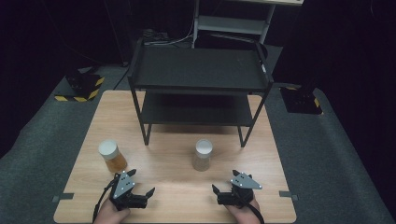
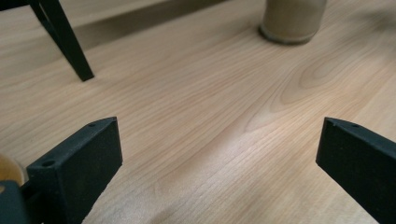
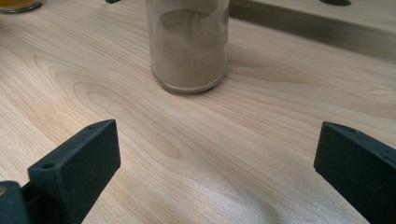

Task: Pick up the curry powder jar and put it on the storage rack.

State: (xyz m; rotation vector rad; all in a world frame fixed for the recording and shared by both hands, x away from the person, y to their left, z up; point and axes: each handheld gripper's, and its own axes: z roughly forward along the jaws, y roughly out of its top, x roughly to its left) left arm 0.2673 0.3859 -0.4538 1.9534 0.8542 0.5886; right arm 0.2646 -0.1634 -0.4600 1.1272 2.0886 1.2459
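Two hand-held grippers rest at the near edge of the wooden worktop (image 1: 177, 196), each carried by a hand entering from below. The left gripper (image 1: 140, 182), toward the near left corner, has its jaws spread wide with nothing between them; its own view shows bare wood grain across the gap. The right gripper (image 1: 223, 185), toward the near right corner, is likewise released, jaws far apart and empty. Each bears a grey three-cornered plate on top.

A jar of amber contents (image 1: 112, 156) with a white lid stands upright near the left edge, just beyond the left gripper and apart from it. A second jar of pale beige powder (image 1: 202, 155), also white-lidded and upright, stands near the middle of the worktop, beyond the right gripper; in the right gripper view it sits ahead of the jaws, left of centre, not touching them.

A black two-tier shelf rack (image 1: 198, 74) occupies the far half of the worktop, its front legs planted behind the jars; both tiers appear bare. One leg shows at upper left in the left gripper view
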